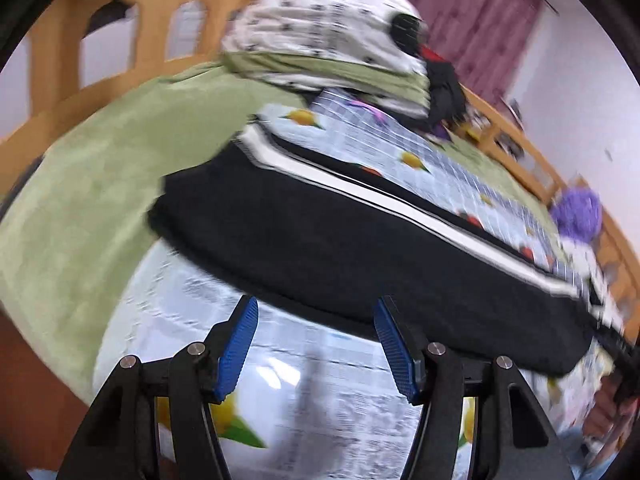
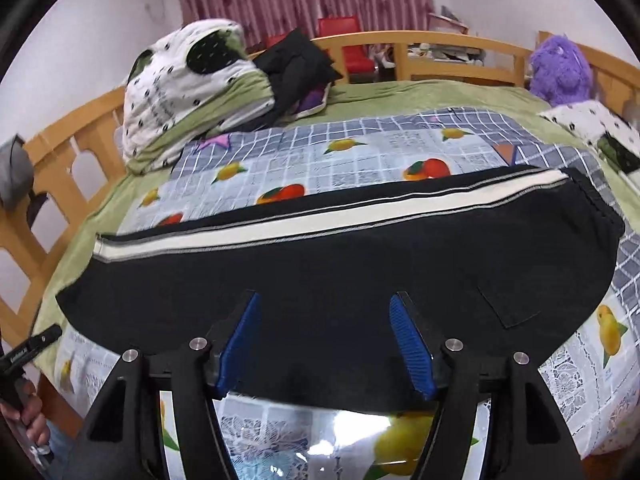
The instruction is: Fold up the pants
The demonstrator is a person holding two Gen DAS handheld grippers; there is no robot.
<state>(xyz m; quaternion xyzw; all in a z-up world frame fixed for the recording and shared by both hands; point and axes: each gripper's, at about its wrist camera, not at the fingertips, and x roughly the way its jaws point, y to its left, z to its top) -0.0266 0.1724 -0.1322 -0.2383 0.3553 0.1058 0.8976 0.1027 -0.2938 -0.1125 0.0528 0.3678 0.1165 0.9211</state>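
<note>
Right wrist view: my right gripper [image 2: 325,344] hangs released over the pants [image 2: 320,264], which lie folded lengthwise on the fruit-print cloth [image 2: 360,152]. My left gripper [image 1: 316,344] is released too. Bedding [image 2: 184,92] and a purple toy [image 2: 560,68] sit beyond.

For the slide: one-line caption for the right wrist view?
Right gripper open and empty above black pants with a white side stripe, folded lengthwise on a fruit-print sheet.
</note>
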